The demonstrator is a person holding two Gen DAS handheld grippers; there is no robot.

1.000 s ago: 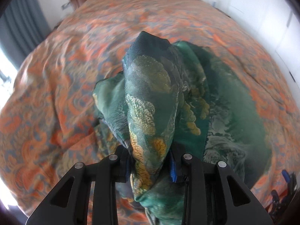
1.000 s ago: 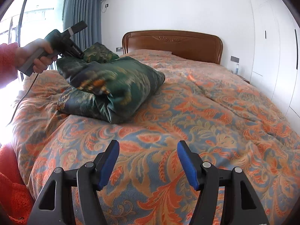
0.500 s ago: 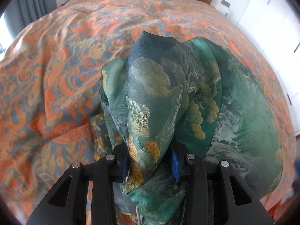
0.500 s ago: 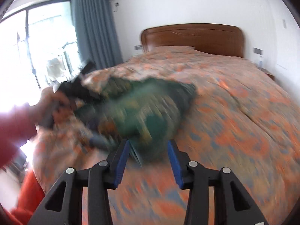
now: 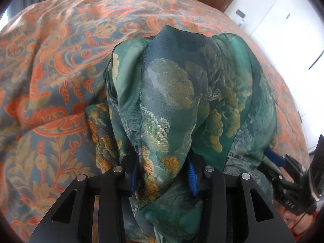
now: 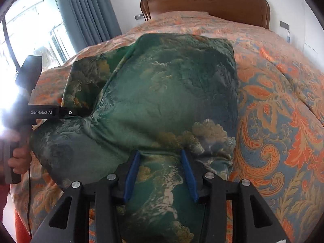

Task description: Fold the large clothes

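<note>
A large green garment [image 5: 182, 93] with gold cloud print lies bunched on the bed. My left gripper [image 5: 163, 174] is shut on a thick fold of it, and the cloth drapes over the fingers. In the right wrist view the garment [image 6: 162, 93] spreads wide, and my right gripper [image 6: 160, 172] has its blue pads on either side of a bunched fold at the near edge, closed in on it. The left gripper [image 6: 68, 112] bites into the cloth at the left. The right gripper's fingers [image 5: 275, 160] show at the lower right of the left wrist view.
The bed is covered by an orange and blue patterned quilt [image 6: 279, 121]. A brown wooden headboard [image 6: 206, 6] stands at the far end. Grey curtains [image 6: 89, 14] and a bright window are at the left. White wardrobe doors [image 5: 293, 28] are on the right.
My right gripper has moved in from open bed to the garment and closed its jaws around a fold. My left gripper keeps its hold and has shifted slightly.
</note>
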